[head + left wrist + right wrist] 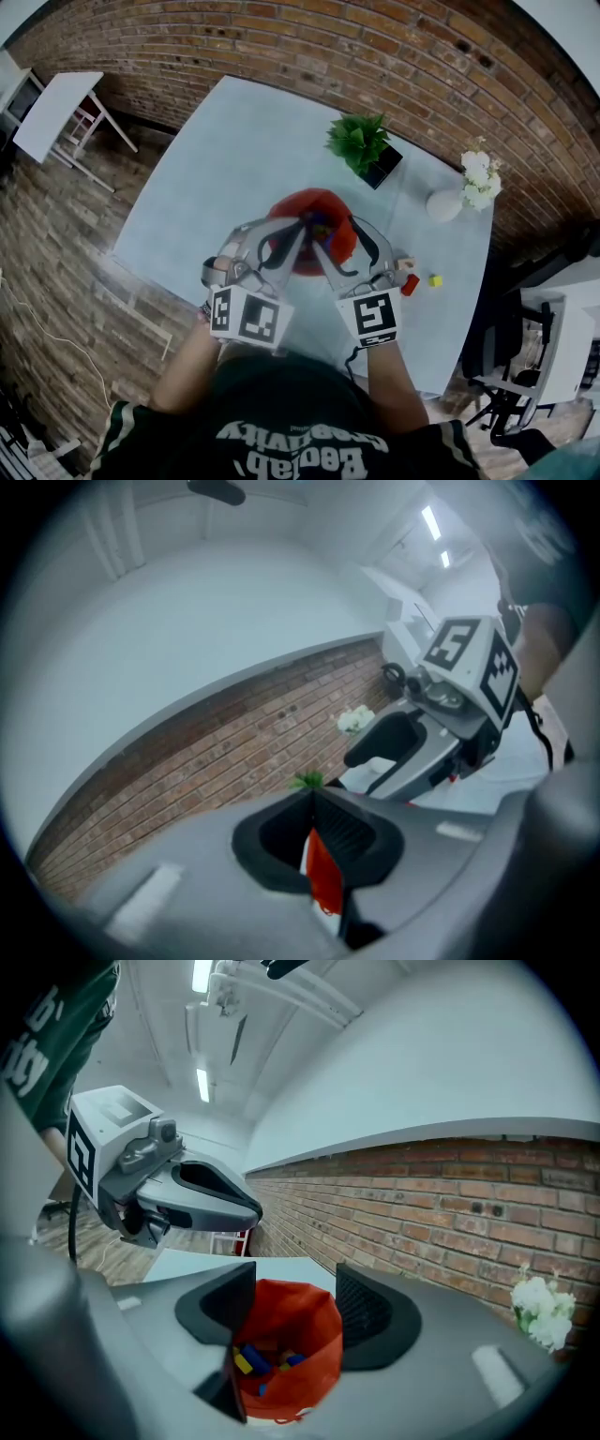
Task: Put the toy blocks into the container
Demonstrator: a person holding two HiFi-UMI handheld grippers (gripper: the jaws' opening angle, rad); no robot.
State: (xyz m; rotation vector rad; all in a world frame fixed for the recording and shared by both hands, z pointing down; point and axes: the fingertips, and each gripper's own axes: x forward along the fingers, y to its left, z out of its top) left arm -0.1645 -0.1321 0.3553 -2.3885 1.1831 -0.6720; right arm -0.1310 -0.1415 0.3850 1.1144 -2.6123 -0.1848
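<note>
The left gripper (314,803) has its fingers closed together on a thin fold of the red bag (324,883), while the right gripper (295,1277) has its fingers apart, one on each side of the bag's open mouth, not clamping it. Blue and yellow blocks (251,1361) lie inside the bag, which stands on the pale counter (234,159) at the tips of both grippers. To the right of the bag a red block (410,284) and a yellow block (435,279) lie on the counter, with a potted plant (359,141) and a white vase (443,204) beyond

Left tongs (315,808) pinch the red bag (325,878); right tongs (293,1277) stand parted.
</note>
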